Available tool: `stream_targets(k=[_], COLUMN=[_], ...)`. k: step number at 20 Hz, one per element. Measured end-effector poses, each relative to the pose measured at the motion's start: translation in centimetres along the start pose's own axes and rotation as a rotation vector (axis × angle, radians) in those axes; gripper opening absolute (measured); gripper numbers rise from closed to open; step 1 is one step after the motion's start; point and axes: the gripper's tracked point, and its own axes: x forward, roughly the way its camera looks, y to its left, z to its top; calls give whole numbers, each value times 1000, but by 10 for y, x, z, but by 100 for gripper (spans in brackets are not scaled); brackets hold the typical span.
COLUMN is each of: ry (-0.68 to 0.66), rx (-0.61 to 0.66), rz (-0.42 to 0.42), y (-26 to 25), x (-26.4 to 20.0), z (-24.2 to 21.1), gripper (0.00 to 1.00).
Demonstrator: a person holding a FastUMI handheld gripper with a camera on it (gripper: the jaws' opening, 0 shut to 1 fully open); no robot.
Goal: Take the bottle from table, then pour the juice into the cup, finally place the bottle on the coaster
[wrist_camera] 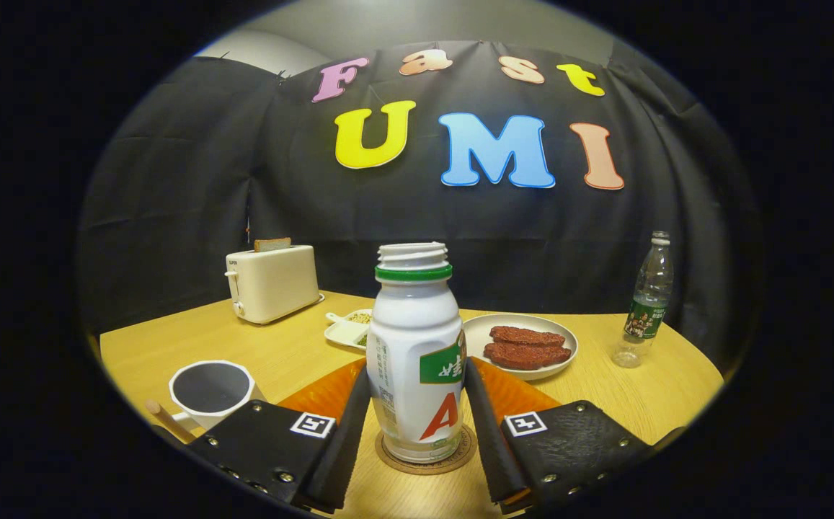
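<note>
bottle (417, 353): white, green ring at neck, green and red print
coaster (427, 461): brown
cup (211, 391): white, dark inside
toaster (271, 282): cream
plate (520, 344): white
table (272, 346): light wood
mat (517, 393): orange

toaster (272, 282) with bread, divided dish (348, 330), plate (525, 333) of patties, water bottle (647, 299)

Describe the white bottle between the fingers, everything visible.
The white bottle looks like opaque plastic, with a green neck ring, a threaded open mouth with no cap, and a printed label. It stands upright on a round brown coaster, which lies on the wooden table before an orange mat. The gripper flanks it, both fingers against its sides.
</note>
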Motion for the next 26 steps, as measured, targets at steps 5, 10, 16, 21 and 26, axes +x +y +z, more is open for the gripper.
stream_targets(k=[5, 10, 16, 21, 26], ry=[23, 23, -154, -327, -457], rx=[-33, 3, -3, -48, -66], rz=[-6, 10, 18, -18, -50], y=[-2, -2, 5, 9, 4], x=[2, -1, -30, -86, -140], z=[-6, -8, 52, 132, 192], gripper=[77, 94, 94, 94, 94])
